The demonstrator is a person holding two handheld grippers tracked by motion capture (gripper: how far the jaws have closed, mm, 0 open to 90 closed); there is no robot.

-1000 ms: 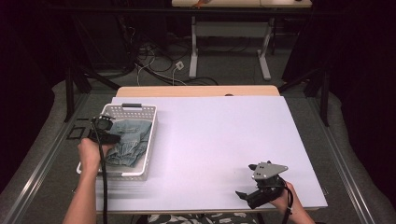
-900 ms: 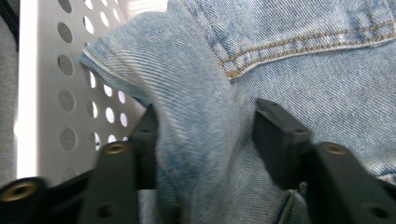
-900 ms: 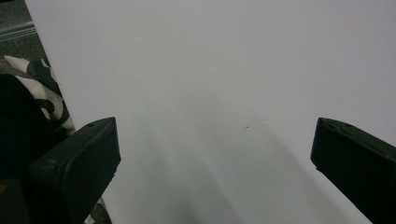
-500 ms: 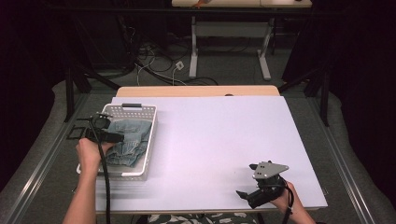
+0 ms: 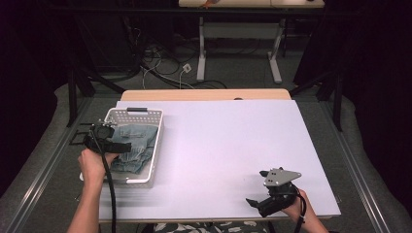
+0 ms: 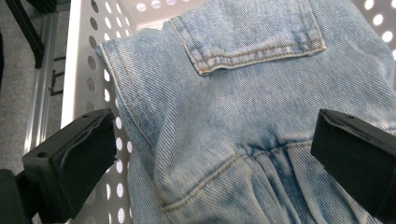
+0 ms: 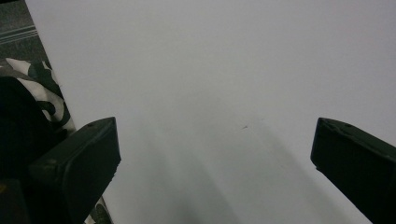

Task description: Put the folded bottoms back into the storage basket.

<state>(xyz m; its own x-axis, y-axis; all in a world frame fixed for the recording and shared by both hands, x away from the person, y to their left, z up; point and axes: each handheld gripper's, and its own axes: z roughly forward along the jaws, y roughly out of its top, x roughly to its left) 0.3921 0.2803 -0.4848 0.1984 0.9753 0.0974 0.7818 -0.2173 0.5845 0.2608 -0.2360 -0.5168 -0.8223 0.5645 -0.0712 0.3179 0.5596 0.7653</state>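
Note:
A pair of light blue jeans point(image 5: 133, 148) lies bunched inside a white perforated basket point(image 5: 134, 113) at the table's left side. My left gripper point(image 5: 124, 145) hovers over the basket's left wall. Its jaws have just been opening, and in the left gripper view they stand wide apart above the denim point(image 6: 243, 93) without pressing on it. A back pocket and seams show between them. My right gripper point(image 5: 255, 204) rests near the table's front right edge, open, with bare white table point(image 7: 224, 84) between its jaws.
The white table top point(image 5: 228, 141) stretches from the basket to the right gripper. Past its far edge are a wooden strip point(image 5: 204, 94), floor cables and a desk frame. A metal rail point(image 5: 43, 160) runs along the left.
My left gripper has drawn back to the left and up a little over the basket, leaving the jeans lying in it. The right gripper has stayed put.

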